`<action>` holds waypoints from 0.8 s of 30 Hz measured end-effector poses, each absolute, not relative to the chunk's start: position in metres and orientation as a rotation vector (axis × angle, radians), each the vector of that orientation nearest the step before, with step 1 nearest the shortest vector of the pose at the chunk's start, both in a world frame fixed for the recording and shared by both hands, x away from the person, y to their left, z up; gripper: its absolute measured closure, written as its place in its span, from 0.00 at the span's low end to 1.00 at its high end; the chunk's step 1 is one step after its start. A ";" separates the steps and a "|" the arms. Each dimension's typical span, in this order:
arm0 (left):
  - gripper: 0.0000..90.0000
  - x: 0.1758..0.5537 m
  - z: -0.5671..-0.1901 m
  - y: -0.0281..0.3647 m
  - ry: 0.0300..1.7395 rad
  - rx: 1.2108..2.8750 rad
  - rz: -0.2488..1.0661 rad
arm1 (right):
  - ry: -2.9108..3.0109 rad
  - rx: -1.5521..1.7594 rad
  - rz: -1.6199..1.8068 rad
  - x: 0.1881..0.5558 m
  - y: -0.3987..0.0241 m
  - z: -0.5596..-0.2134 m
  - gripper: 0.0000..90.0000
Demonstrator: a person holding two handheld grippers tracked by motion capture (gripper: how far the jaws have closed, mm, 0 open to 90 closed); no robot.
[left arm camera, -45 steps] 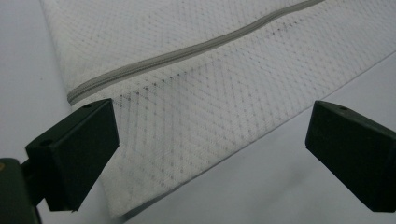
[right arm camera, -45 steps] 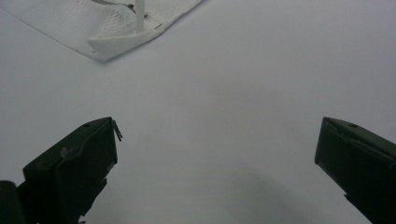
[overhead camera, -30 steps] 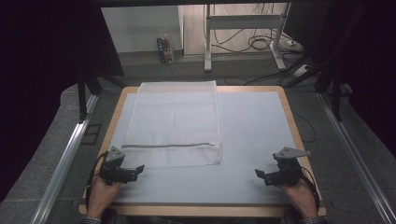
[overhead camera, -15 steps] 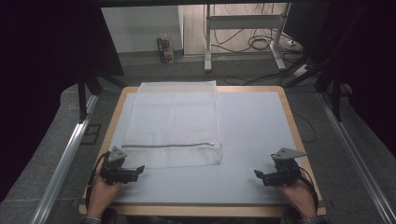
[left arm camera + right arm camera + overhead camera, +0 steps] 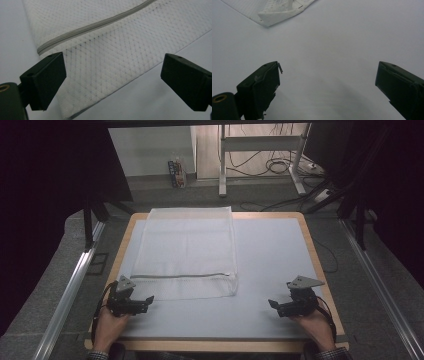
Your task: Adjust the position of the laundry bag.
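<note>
White mesh makes up the laundry bag (image 5: 186, 251), a flat rectangular pouch lying on the left half of the worktop (image 5: 270, 270), its far end reaching the far edge and its near end stopping short of the near edge. The weave is a fine diamond net, slightly see-through, with a grey zipper (image 5: 182, 275) running across its width close to the near end. In the left gripper view the zipper (image 5: 95, 26) shows as a raised ribbed band crossing the netting, and the bag's near left corner (image 5: 100, 75) lies flat between the two black jaws. In the right gripper view the bag's near right corner (image 5: 277, 11) shows at the top, a little rumpled, with a small folded flap.

A smooth pale grey mat covers the worktop, framed by a light wooden rim.

The left gripper (image 5: 145, 301) sits near the near left corner of the worktop, just beside the bag's near left corner, its blocky black jaws spread wide and holding nothing. The right gripper (image 5: 274, 305) sits near the near right corner, well apart from the bag, its jaws likewise released over bare mat. A hand grips each tool from the near edge.
</note>
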State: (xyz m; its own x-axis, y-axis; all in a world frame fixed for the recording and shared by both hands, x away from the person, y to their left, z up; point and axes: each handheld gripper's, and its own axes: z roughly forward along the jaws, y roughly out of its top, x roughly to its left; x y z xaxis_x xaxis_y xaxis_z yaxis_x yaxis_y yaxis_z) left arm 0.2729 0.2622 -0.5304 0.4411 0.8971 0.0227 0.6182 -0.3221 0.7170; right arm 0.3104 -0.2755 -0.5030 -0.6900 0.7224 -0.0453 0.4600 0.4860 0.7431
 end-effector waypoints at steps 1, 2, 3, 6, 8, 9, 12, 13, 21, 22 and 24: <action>0.06 0.273 -0.530 0.262 1.270 2.058 0.568 | 2.381 0.989 1.031 0.311 -0.274 -0.503 0.06; 0.06 0.274 -0.529 0.262 1.271 2.058 0.573 | 2.383 0.987 1.031 0.312 -0.273 -0.503 0.06; 0.06 0.274 -0.529 0.262 1.272 2.056 0.571 | 2.380 0.990 1.033 0.313 -0.272 -0.503 0.06; 0.05 0.277 -0.528 0.264 1.270 2.052 0.566 | 2.383 0.997 1.039 0.316 -0.268 -0.502 0.08; 0.05 0.278 -0.527 0.265 1.266 2.038 0.559 | 2.384 0.998 1.052 0.317 -0.265 -0.501 0.11; 0.05 0.280 -0.527 0.267 1.264 2.031 0.555 | 2.388 0.990 1.053 0.318 -0.264 -0.501 0.13; 0.05 0.282 -0.526 0.269 1.271 2.024 0.565 | 2.392 0.984 1.051 0.320 -0.259 -0.501 0.16; 0.06 0.283 -0.527 0.269 1.283 2.012 0.567 | 2.396 0.983 1.049 0.321 -0.257 -0.501 0.17; 0.15 0.295 -0.524 0.273 1.333 1.980 0.571 | 2.391 0.965 1.046 0.330 -0.247 -0.495 0.30; 0.17 0.297 -0.524 0.274 1.338 1.977 0.579 | 2.393 0.973 1.062 0.332 -0.246 -0.495 0.32; 0.18 0.300 -0.525 0.275 1.346 1.971 0.579 | 2.396 0.978 1.077 0.336 -0.243 -0.495 0.34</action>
State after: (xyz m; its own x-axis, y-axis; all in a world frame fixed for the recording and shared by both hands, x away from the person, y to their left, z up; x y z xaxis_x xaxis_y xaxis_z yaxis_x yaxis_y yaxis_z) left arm 0.2996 0.2750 -0.5249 0.3683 0.9296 -0.0113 0.6308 -0.2410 0.7375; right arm 0.3356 -0.2430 -0.4949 -0.7066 0.7073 -0.0233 0.4522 0.4766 0.7539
